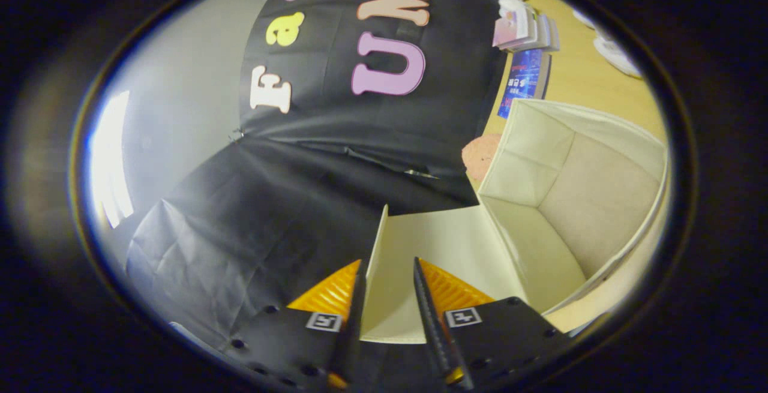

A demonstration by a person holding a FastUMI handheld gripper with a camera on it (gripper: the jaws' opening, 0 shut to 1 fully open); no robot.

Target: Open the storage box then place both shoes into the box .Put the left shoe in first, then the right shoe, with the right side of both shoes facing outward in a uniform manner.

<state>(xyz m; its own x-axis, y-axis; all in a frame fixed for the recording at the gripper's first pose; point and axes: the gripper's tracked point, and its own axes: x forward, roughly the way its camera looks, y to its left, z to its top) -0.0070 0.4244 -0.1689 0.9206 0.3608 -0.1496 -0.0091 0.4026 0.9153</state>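
Gripper (387,270), lower centre of frame, straddling the raised lid (432,261) of the storage box (576,201); fingers spread apart, the pale flap standing in the gap between them. Whether either finger is actually touching the flap: cannot tell.

Storage box lying at centre right, open, its fabric interior showing bare. Lid flap extending from the box's near edge toward the fingers, seen almost edge-on at its left border. Shoes not yet placed, judging by the bare interior.

Risks from here, as judgement: flap slipping out of the wide gap and falling back over the opening, caused by the fingers not clamping; box sliding or tipping on the wooden table (588,75) if the flap is being pushed sideways rather than swung; soft fabric wall buckling under pressure.

Pose: gripper rolled strongly, the scene appearing tilted, pointing along the flap toward the booth wall. Stack of books (528,39) lying at upper right, well apart from the box; a pink round object (480,156) sitting just beside the box's far corner.
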